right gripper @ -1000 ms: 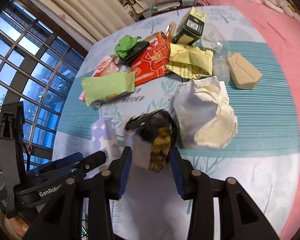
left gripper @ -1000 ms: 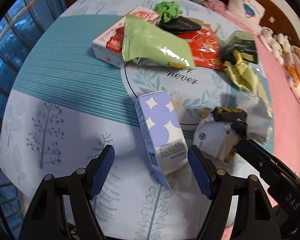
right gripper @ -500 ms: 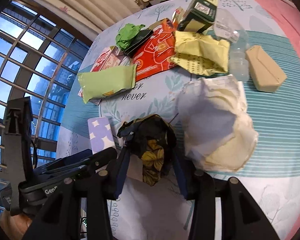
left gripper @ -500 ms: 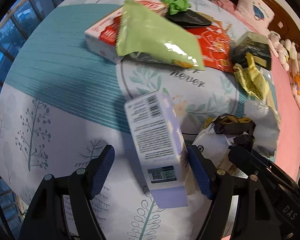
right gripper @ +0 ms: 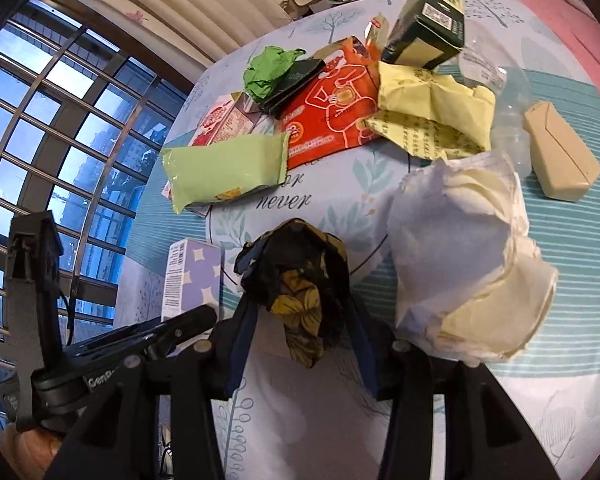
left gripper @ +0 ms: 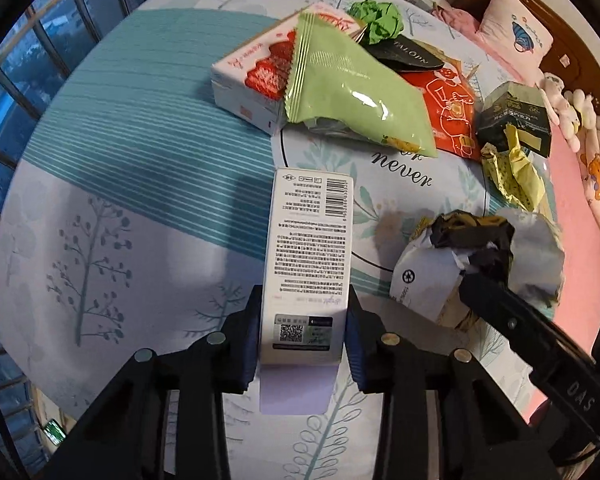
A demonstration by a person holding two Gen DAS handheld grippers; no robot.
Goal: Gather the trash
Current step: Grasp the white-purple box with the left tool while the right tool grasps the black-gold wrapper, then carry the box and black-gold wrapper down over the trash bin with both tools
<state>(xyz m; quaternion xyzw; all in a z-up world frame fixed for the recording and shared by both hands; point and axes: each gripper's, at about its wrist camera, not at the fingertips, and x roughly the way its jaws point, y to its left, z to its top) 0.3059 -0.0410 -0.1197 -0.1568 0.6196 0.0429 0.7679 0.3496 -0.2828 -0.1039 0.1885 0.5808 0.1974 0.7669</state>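
Left wrist view, nearest first: the left gripper has its blue pads pressed against both sides of a lavender carton, whose printed back with barcode and QR label faces up and whose far end reaches toward the bedsheet's printed circle. Just right of it, the right gripper is clamped on a crumpled black-and-yellow wrapper bunched with a white paper bag bearing a recycling mark; the jaws are partly closed around the wad. Beside that wad on the right lies a large crumpled white and cream paper, touching the right gripper's arm in the right wrist view.

Farther out, a light green snack pouch rests tilted on a white and red strawberry box. Beyond the pouch sit an orange-red packet, a flat black sachet and a wad of green paper. To the right, crumpled yellow paper leans against a dark green box, with a clear plastic bottle and a beige carton beside them. A pink blanket borders the far right.
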